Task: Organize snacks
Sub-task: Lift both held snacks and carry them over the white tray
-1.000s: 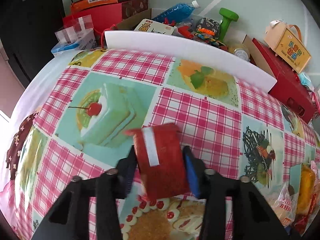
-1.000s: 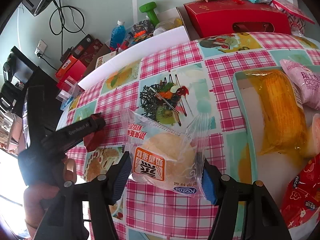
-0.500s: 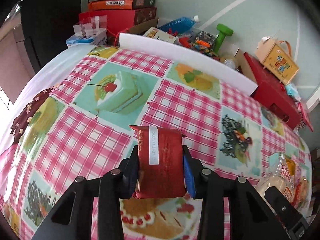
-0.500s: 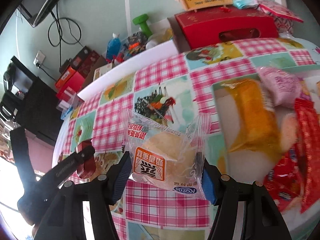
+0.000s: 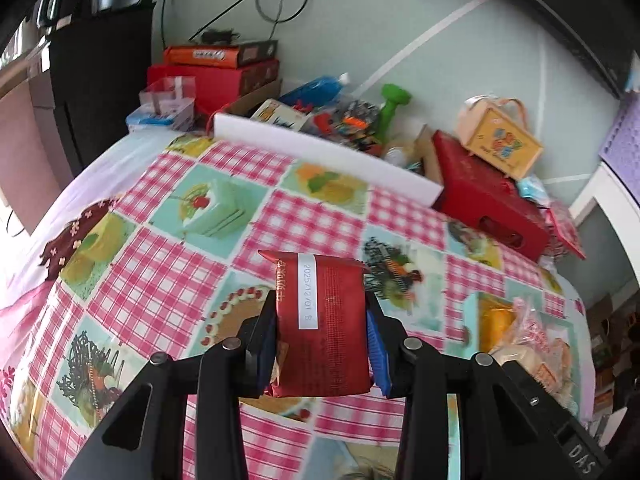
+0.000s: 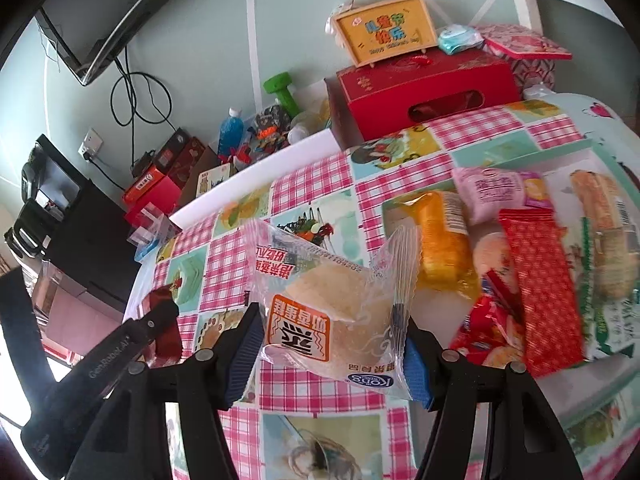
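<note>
Snacks: one per tongs, two.

tray point(image 6: 390, 205) mostly hidden, snack pile point(image 5: 532, 340) blurred

Left gripper point(image 5: 320, 344) clamps red snack packet point(image 5: 324, 328) above tablecloth point(image 5: 168, 276).

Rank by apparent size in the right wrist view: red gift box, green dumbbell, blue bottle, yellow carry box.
1. red gift box
2. yellow carry box
3. green dumbbell and blue bottle: they look alike in size, and each is partly hidden, so no ranking.
</note>
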`<state>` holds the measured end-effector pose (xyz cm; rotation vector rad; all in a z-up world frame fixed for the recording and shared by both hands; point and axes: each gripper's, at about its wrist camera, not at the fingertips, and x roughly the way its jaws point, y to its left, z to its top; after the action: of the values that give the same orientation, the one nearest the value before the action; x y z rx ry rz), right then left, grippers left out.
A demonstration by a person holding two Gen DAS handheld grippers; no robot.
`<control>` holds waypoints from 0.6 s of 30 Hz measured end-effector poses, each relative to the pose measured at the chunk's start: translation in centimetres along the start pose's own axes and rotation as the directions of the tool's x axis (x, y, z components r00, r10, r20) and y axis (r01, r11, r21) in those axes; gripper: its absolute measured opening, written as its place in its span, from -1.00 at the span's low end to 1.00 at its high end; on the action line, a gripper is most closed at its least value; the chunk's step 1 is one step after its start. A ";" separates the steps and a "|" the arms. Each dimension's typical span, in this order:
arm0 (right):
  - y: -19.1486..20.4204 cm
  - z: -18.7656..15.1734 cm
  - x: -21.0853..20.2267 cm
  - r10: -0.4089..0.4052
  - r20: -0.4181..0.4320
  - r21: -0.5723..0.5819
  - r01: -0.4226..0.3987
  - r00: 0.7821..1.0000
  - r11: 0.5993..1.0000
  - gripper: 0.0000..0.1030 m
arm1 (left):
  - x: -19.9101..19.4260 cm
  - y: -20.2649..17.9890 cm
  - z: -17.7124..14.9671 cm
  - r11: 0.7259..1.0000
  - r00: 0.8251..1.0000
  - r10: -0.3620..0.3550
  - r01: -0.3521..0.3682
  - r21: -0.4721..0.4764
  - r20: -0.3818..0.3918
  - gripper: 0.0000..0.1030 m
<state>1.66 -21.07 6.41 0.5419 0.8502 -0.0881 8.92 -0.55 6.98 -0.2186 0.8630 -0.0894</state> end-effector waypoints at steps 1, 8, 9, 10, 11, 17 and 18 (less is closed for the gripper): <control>-0.2 -0.1 -0.6 0.000 0.006 0.003 0.000 1.000 1.000 0.28 | -0.4 -0.5 -0.1 1.000 1.000 -0.007 0.007 0.007 0.005 -0.21; -2.2 -0.6 -3.5 -0.014 0.040 0.032 0.012 0.999 0.999 0.28 | -1.7 -3.2 -1.0 0.998 0.999 -0.048 0.047 0.053 0.014 -0.21; -2.8 -0.6 -3.9 -0.020 0.044 0.042 0.018 0.999 0.999 0.28 | -1.8 -3.6 -1.1 0.997 0.998 -0.055 0.055 0.063 0.010 -0.21; -3.2 -0.6 -4.2 -0.023 0.048 0.049 0.021 0.999 0.999 0.28 | -1.9 -4.2 -1.4 0.995 0.998 -0.064 0.064 0.072 0.006 -0.21; -3.8 -0.6 -4.5 -0.030 0.053 0.060 0.027 0.998 0.998 0.28 | -2.0 -4.6 -1.5 0.994 0.997 -0.072 0.072 0.080 0.004 -0.21; -9.0 0.0 -7.0 -0.107 0.091 0.171 0.091 0.990 0.981 0.28 | -2.5 -8.5 -2.7 0.977 0.991 -0.134 0.134 0.164 -0.010 -0.21; -10.1 0.2 -7.5 -0.131 0.101 0.192 0.110 0.986 0.975 0.28 | -2.5 -9.0 -2.9 0.974 0.990 -0.142 0.143 0.174 -0.016 -0.21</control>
<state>-6.11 -30.87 7.78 0.6544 0.7679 -0.3094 5.18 -9.37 9.03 -0.1149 0.8374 -0.2986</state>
